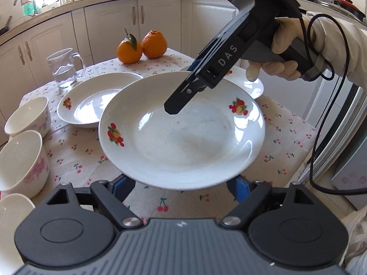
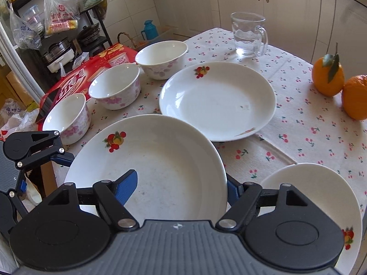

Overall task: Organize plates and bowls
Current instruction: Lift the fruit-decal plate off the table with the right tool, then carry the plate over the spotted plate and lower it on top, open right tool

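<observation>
1. One white shallow ceramic plate (image 1: 183, 142) with red fruit prints on its rim, raised and tilted above the cherry-print tablecloth (image 2: 309, 126).
2. Right gripper (image 2: 180, 186) clamped across its rim, one blue pad inside, the other outside.
3. Left gripper (image 1: 181, 185) with jaws apart, fingers under the opposite rim.
4. Beyond, a matching second plate (image 2: 218, 100), then three white floral bowls (image 2: 114, 87).
</observation>
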Motion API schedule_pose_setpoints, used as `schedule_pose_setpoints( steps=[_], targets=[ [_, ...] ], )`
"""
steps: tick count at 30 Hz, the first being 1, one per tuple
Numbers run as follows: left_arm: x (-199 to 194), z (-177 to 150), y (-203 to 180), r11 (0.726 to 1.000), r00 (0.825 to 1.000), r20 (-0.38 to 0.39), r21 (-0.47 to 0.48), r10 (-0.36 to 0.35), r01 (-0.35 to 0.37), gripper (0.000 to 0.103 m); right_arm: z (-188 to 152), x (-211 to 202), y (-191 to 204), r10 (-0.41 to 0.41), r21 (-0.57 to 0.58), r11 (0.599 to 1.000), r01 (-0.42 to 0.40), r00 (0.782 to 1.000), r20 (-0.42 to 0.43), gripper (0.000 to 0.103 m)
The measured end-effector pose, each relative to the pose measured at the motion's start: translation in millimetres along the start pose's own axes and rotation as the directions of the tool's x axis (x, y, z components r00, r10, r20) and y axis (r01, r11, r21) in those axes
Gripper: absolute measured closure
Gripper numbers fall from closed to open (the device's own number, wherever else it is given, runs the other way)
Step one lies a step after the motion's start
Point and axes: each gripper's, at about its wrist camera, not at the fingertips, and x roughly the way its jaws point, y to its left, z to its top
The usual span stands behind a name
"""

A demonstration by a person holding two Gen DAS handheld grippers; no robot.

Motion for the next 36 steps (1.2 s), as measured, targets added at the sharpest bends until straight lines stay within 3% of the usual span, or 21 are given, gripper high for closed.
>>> schedule_pose_setpoints(
  steps=[16,36],
  targets=[
    [60,59,-35,0.99,0.996,0.004,0.117,-0.084,0.083,0.017,-32,-47,-74,-0.156,0.143,0.979,0.147,0.986,0.058,0.021],
    [93,83,-42,0.983,0.995,-0.013,0.154,-0.099,0.1,0.017,-55,-45,-121,-0.194,0.25,0.953,0.169,0.978,0.08,0.021]
  ],
)
